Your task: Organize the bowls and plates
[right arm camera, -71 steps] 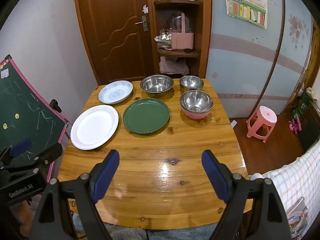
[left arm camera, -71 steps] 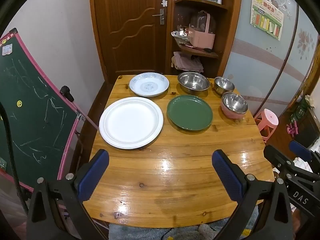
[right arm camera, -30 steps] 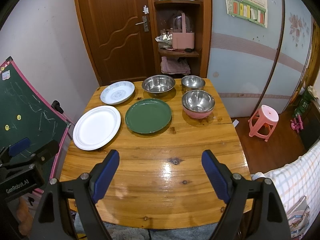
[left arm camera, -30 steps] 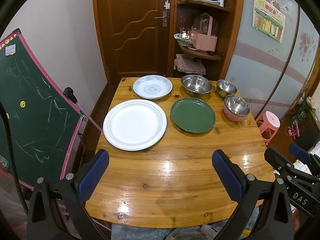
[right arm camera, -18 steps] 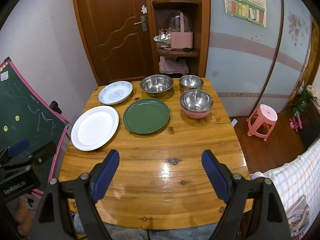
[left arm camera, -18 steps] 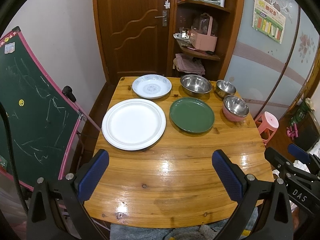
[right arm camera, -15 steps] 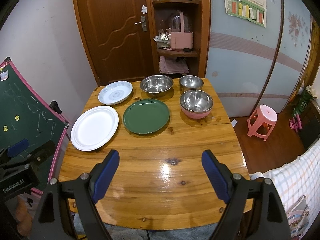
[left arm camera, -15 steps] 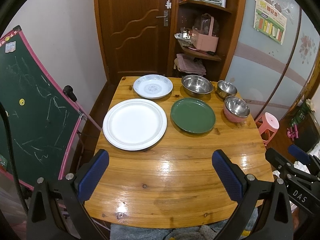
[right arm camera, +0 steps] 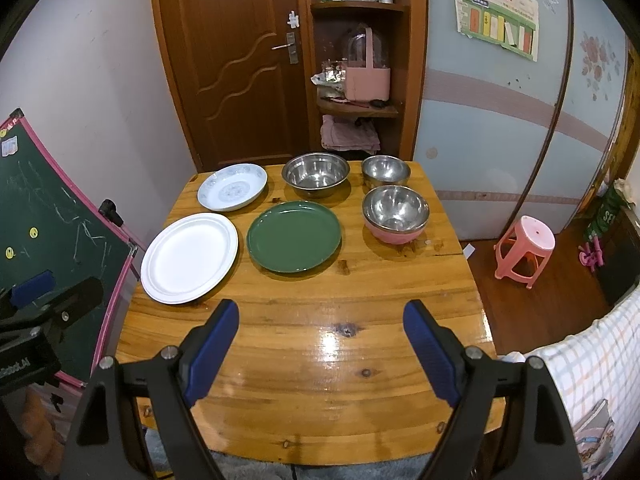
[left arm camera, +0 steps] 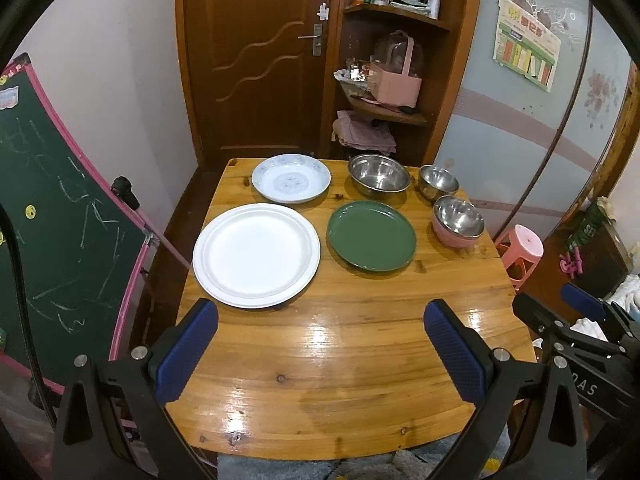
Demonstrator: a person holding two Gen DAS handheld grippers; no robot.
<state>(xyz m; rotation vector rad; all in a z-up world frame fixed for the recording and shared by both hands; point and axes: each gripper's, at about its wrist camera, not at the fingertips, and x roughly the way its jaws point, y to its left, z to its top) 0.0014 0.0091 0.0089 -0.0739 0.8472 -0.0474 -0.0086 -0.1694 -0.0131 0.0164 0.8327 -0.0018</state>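
The wooden table (left arm camera: pixel 340 364) carries six dishes, all on its far half; the near half is bare.

Plates, left side:
- The large white plate (left arm camera: pixel 256 255) lies at the left edge, nearest of the dishes.
- The blue-patterned plate (left arm camera: pixel 291 178) lies beyond it, near the far edge, just apart from its rim.
- The green plate (left arm camera: pixel 371 235) lies just right of the white plate, near the table's centre line, not touching it.

Bowls, right side:
- The large steel bowl (left arm camera: pixel 378 175) stands at the far edge, just beyond the green plate.
- The small steel bowl (left arm camera: pixel 438 181) stands to its right, at the far right corner.
- The pink-shelled steel bowl (left arm camera: pixel 458 225) stands nearer than the small steel bowl, just beside it, at the right edge.
All three bowls are upright and empty.

Left gripper (left arm camera: pixel 320 354): released, jaws spread wide, nothing between the blue pads. It hovers over the near half of the table, in line with the gap between the white and green plates.

Right gripper (right arm camera: pixel 321 354): released, jaws spread wide, holding nothing. It hovers over the near half of the table, in line with the green plate (right arm camera: pixel 294 236).

Each gripper shows at the edge of the other's view. A green chalkboard (left arm camera: pixel 52 216) stands left of the table; a pink stool (right arm camera: pixel 526 250) stands on the floor to the right.
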